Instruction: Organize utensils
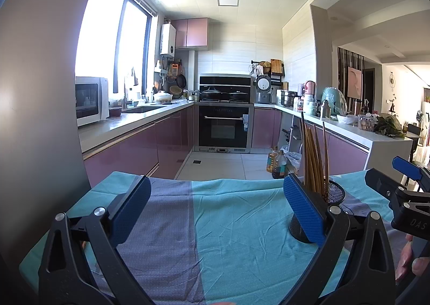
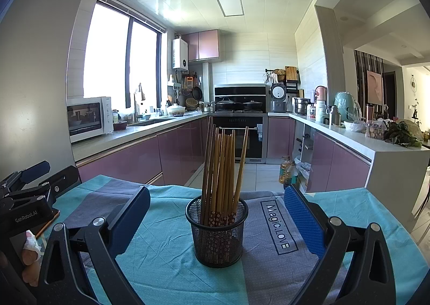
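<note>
- Mesh holder (image 2: pixel 218 232): stands mid-bench on the cloth (image 2: pixel 166 254), chopsticks (image 2: pixel 221 170) upright inside.
- Right tongs (image 2: pixel 216 223): spread, empty, straddling the holder.
- Left tongs (image 1: pixel 215 210): spread, empty, left of the holder.
- Technique: likely keep clear of the leaning sticks.

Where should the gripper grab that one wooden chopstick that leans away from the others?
Grip the leaning wooden chopstick on its bare upper shaft, coming from above. It tilts right, apart from the bunch, so the open right gripper has room around it. The black mesh cup hides its lower end.
</note>
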The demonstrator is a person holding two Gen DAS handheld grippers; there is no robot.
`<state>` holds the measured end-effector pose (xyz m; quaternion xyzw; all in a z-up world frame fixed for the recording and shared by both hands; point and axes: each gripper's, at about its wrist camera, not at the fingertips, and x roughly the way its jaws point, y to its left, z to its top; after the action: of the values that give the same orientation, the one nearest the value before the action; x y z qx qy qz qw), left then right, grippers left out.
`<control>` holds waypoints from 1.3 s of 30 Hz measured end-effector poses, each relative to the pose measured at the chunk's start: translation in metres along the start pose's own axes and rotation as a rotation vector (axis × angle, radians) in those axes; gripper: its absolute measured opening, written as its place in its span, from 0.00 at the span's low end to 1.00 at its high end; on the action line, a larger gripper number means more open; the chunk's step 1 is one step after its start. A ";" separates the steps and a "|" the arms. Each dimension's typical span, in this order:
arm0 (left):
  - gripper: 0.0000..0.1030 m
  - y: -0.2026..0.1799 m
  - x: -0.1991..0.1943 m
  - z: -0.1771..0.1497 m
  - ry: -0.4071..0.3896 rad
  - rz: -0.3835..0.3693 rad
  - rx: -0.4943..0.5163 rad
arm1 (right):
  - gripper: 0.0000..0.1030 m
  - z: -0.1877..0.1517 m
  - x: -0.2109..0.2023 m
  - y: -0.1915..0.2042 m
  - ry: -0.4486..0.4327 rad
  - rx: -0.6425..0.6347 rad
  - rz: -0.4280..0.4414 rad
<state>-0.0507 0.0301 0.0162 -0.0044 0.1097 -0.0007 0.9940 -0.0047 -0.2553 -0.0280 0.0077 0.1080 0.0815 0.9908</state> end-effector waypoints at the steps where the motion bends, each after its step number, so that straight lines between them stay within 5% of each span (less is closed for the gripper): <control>1: 0.94 0.000 0.000 0.000 0.001 0.000 0.000 | 0.94 0.000 0.000 0.000 0.000 0.000 0.000; 39: 0.94 0.002 0.000 -0.003 0.006 0.002 0.006 | 0.94 0.000 0.000 -0.002 -0.006 0.008 -0.003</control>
<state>-0.0518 0.0323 0.0133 -0.0015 0.1128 0.0001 0.9936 -0.0044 -0.2571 -0.0285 0.0117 0.1052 0.0796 0.9912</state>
